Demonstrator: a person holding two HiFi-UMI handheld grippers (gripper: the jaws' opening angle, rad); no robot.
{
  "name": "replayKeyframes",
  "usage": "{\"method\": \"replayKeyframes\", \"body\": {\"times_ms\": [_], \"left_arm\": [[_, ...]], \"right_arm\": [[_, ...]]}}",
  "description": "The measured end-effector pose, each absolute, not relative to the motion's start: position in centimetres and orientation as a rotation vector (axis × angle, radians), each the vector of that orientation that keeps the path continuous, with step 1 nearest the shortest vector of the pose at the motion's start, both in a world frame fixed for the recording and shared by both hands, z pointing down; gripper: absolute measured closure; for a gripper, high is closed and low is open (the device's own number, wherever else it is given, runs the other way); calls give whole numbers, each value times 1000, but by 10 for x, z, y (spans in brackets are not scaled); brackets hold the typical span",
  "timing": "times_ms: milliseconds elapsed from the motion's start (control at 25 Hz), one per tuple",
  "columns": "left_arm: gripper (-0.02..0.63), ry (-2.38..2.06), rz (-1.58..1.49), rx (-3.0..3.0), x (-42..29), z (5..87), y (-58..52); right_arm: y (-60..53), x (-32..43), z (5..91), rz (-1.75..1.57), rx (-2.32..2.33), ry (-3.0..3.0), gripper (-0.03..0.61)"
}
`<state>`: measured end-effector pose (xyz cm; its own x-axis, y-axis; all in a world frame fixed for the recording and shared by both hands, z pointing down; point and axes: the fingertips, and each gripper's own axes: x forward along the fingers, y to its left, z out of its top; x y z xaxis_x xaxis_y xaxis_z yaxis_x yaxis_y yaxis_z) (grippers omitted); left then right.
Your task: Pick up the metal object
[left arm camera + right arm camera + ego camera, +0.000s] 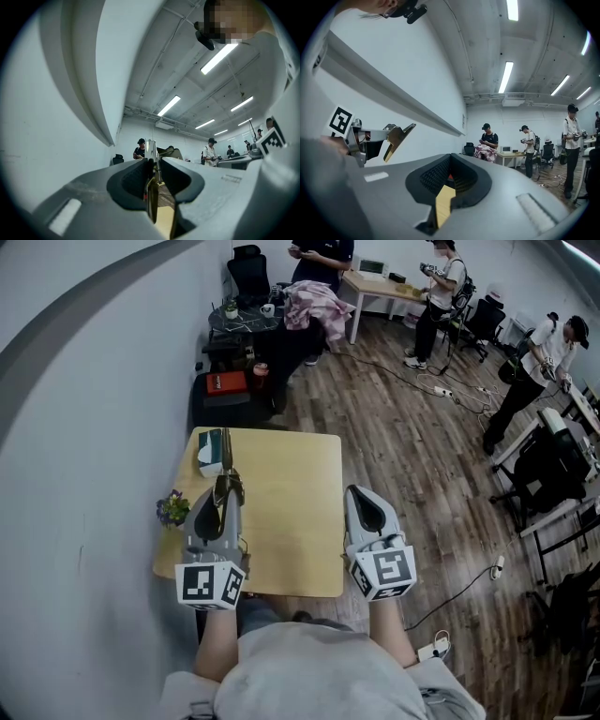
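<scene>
Fingers (135,180) of your left gripper (153,165) are closed on the thin brass-coloured metal object with a silvery tip and small spring (150,149); the black pads press it from both sides. The object stands on edge in the gap and sticks out past the fingertips.

Long axis: in line with the left gripper. In the head view it runs straight away from you, toward the far edge of the square light-wood table (300,474). Its free end points at the white and teal tissue box (211,451) in the far left corner. The right gripper view sees it from the side: the brass piece juts forward from the jaws and angles upward, outlined against the white wall.

Location: the object is in the left gripper over the left side of the table, near the small bunch of purple flowers (172,509) at the table's left edge. I can't tell whether it touches the tissue box.

Your right gripper (451,157) has its fingers (433,177) together with nothing between them; only tabletop shows through the slit. It is over the table's right edge, well apart from the object.
</scene>
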<state>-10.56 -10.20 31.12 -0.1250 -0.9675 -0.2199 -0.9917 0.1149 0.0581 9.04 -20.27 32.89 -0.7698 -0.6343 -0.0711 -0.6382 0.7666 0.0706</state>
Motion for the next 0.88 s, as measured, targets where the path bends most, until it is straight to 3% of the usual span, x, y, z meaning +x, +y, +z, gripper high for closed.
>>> {"method": "replayKeyframes", "body": {"times_ms": [880], "left_arm": [[515,2242,343,-1995,-100,310,-93]], "right_arm": [[-194,99,330,147,-1067,2916,578]]}}
